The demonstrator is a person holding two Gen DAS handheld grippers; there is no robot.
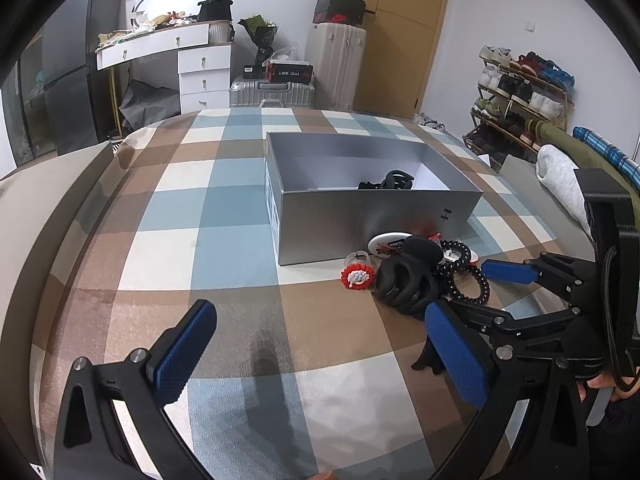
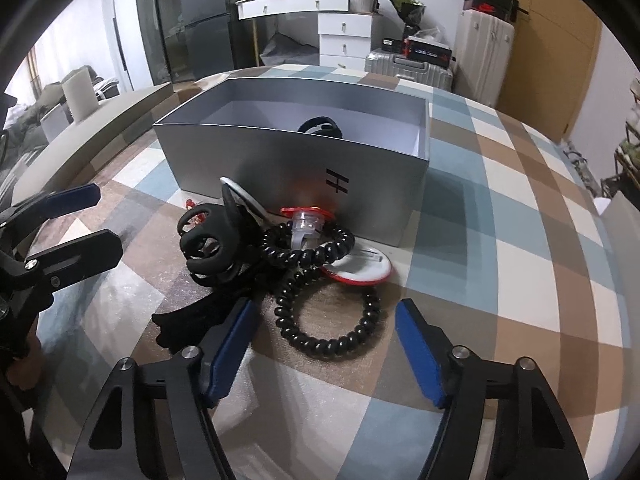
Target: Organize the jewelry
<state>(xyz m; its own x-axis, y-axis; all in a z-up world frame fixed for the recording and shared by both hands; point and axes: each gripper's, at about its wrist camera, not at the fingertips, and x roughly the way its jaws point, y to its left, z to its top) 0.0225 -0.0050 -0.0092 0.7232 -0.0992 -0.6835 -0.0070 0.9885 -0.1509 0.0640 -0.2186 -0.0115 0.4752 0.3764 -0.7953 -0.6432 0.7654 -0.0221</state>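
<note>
On the checked blue, brown and cream bedspread (image 2: 500,184), the left tongs (image 1: 320,356) hover wide open and empty over bare cloth. Right of them, the open silver cardboard box (image 2: 280,160) holds a black hair accessory (image 2: 320,125). Against its front wall lies the jewelry pile: a black plastic claw clip (image 2: 208,240), a red-and-white beaded ring (image 1: 357,276), and a black coiled hair tie (image 2: 328,320). The right tongs (image 2: 324,344) stand open, bracketing that coil without touching it.

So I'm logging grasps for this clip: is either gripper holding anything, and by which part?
Nothing is held. The left gripper and right gripper are both open and empty; the black coil hair tie lies between the right's fingers, ungripped.
</note>
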